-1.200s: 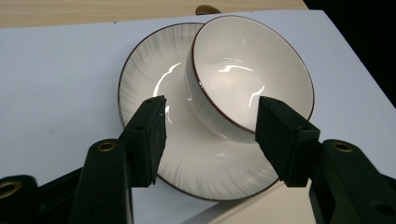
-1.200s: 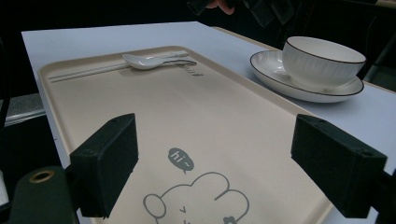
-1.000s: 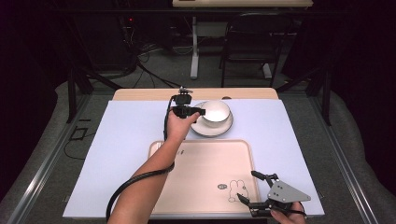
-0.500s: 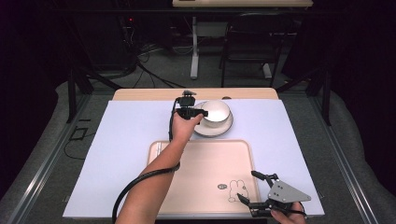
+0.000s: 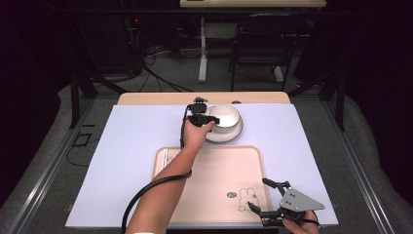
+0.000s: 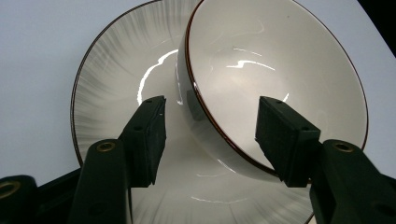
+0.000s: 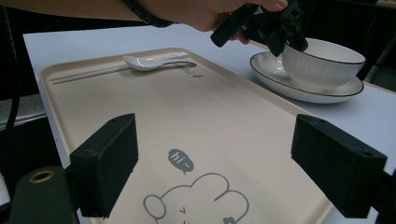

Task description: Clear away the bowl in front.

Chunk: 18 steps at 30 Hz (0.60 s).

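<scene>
Left hand-held gripper [image 6: 210,135]: my jaws are open, straddling the bowl [image 6: 280,79] rim.
Risk: a shallow rim pinch tips the bowl on its plate [image 6: 121,93].
Right hand-held gripper [image 7: 229,172]: open over the tray [image 7: 187,112], idle.

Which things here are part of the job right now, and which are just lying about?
In the job:
- bowl, its rim between the open left claw jaws
- plate under the bowl

Lying about:
- tray
- spoon on the tray
- right claw, open, idle over the tray
</scene>
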Motion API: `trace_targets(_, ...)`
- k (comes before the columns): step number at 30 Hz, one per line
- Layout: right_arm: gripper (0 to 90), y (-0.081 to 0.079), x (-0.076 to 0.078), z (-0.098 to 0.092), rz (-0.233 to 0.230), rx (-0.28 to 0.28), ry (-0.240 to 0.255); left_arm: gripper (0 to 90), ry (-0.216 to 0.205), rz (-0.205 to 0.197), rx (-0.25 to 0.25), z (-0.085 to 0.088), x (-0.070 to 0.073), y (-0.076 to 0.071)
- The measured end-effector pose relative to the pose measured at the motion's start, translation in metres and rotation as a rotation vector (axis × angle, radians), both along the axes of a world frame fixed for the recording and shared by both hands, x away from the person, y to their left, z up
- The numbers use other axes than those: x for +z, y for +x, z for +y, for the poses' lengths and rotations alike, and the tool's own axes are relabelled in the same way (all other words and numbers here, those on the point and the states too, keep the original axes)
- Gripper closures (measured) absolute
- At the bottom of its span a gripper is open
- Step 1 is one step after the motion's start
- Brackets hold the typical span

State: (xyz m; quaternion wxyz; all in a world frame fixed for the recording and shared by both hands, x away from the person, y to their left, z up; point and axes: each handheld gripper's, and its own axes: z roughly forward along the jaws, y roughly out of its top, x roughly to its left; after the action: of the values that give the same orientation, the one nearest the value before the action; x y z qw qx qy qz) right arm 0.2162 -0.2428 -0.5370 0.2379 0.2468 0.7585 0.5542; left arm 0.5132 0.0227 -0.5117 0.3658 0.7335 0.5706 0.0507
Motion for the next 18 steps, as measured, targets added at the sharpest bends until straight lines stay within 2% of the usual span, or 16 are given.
trace_targets(7, 14.5, 0.000, 0.000, 0.000, 0.003, 0.001, 0.001, 43.6, -0.019, 0.006, 0.007, -0.006, -0.007, 0.002)
trace_targets(13, 14.5, 0.000, 0.000, 0.000, 0.006, 0.003, 0.000, 44.4, -0.004, 0.011, 0.011, -0.008, -0.013, 0.005)
trace_targets(18, 14.5, 0.000, 0.000, 0.000, 0.006, 0.002, 0.001, 45.2, -0.017, 0.019, 0.017, -0.011, -0.016, 0.007)
